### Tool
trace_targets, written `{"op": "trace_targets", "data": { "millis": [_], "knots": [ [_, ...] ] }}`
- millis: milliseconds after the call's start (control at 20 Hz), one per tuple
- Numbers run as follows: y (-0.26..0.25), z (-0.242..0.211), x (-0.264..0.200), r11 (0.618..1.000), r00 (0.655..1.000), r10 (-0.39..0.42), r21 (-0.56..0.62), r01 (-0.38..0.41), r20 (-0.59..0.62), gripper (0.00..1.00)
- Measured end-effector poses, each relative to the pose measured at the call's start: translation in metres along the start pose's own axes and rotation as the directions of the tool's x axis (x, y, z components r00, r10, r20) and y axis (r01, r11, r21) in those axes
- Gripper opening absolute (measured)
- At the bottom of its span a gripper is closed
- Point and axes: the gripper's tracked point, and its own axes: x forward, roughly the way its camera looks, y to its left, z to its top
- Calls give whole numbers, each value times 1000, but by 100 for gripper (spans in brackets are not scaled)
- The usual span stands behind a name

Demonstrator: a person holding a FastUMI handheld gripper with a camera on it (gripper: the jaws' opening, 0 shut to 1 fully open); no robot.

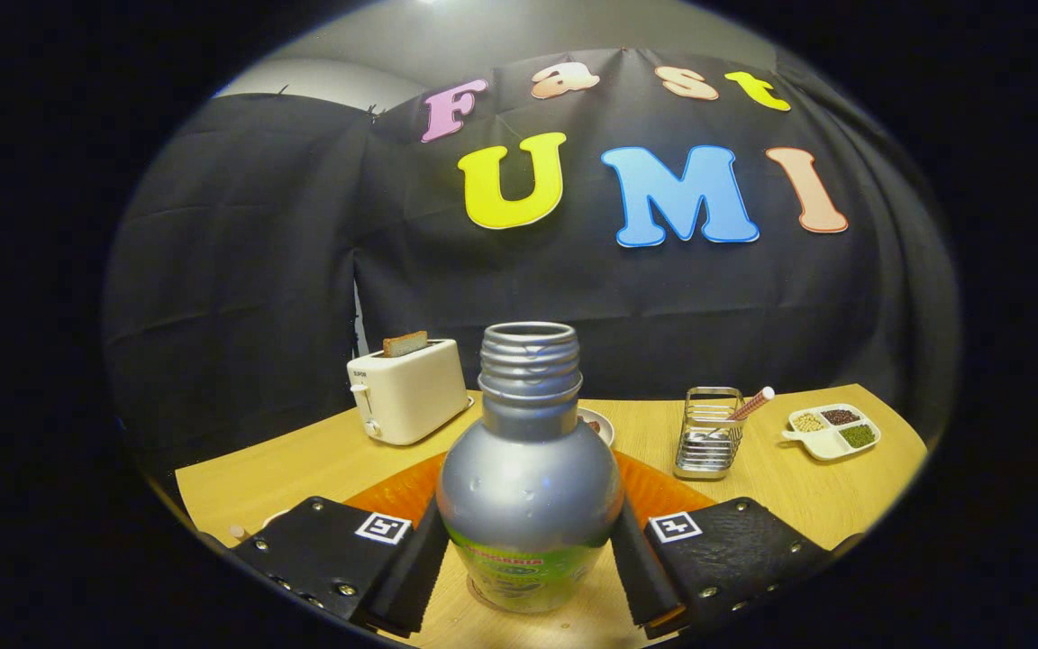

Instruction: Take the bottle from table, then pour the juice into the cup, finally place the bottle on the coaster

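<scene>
Silver-bodied bottle [529, 469], cap off, is seen upright between the jaws of the gripper [528, 563], long axis vertical, base resting on the wooden surface [321, 460]. Both fingers [411, 563] are pressed against the bottle's lower flanks, so the bottle is judged grasped, not yet lifted. An orange coaster [393, 491] is partly seen just beyond the bottle. A small dish [600, 422] sits behind the neck; the cup cannot be made out. A toaster [406, 389], wire rack [708, 433] and divided tray [834, 428] lie beyond. A straight lift is called for next.
</scene>
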Motion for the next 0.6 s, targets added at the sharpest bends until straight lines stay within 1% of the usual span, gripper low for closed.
{"op": "trace_targets", "data": {
  "millis": [250,350,450,600],
  "knots": [
    [7,-13,15,1000,1000,-4,-30,4,0,81],
    [14,-16,20,1000,1000,14,-25,-14,8,81],
    [15,-23,24,999,1000,16,-39,-15,2,81],
    [9,-34,28,996,1000,-14,-93,13,-6,82]
  ]
}}
